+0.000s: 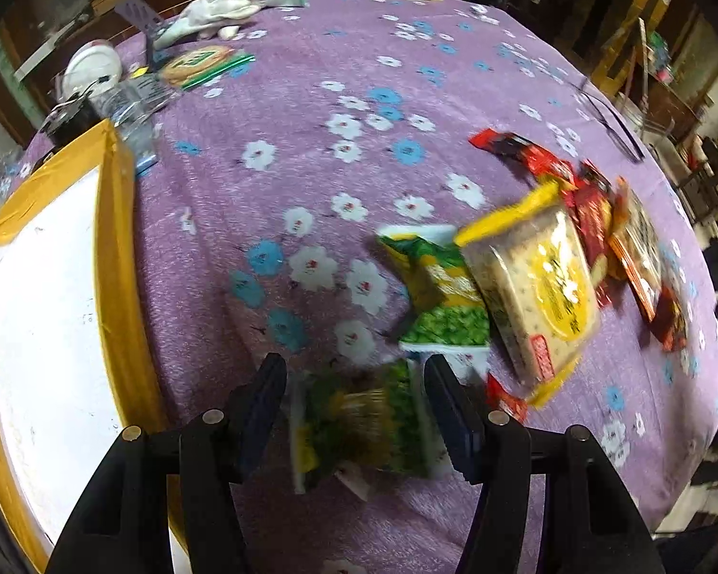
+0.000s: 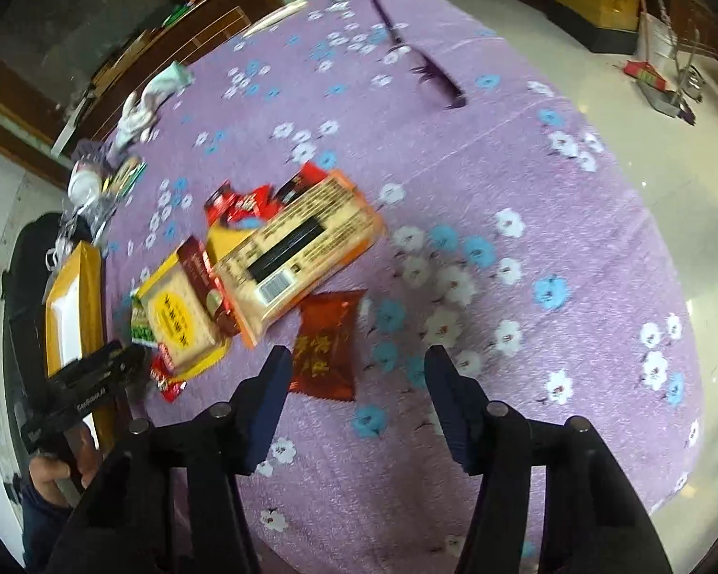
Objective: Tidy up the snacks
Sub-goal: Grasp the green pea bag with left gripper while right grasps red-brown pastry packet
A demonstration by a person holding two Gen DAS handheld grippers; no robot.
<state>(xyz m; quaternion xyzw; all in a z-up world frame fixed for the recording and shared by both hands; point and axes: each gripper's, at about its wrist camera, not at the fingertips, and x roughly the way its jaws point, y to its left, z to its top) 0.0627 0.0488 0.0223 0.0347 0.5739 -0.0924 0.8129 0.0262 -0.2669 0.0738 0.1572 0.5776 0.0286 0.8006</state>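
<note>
A pile of snack packets lies on the purple flowered tablecloth [image 1: 311, 95]. In the left wrist view my left gripper [image 1: 356, 382] is open, its jaws on either side of a blurred green pea packet [image 1: 359, 423]. A second green pea packet [image 1: 443, 296], a yellow cracker pack [image 1: 536, 287] and red packets [image 1: 593, 210] lie just beyond to the right. In the right wrist view my right gripper [image 2: 359, 378] is open and empty above the cloth, just right of a dark red packet [image 2: 328, 344]. An orange cracker pack [image 2: 301, 248] and the yellow cracker pack [image 2: 182, 315] lie beyond on the left.
A white tray with a yellow rim [image 1: 115, 220] sits at the table's left edge, also seen in the right wrist view [image 2: 88, 287]. White gloves [image 1: 229, 5], a white lid [image 1: 93, 67] and a round green-labelled packet [image 1: 201, 62] lie at the far left. A purple comb [image 2: 421, 62] lies far back.
</note>
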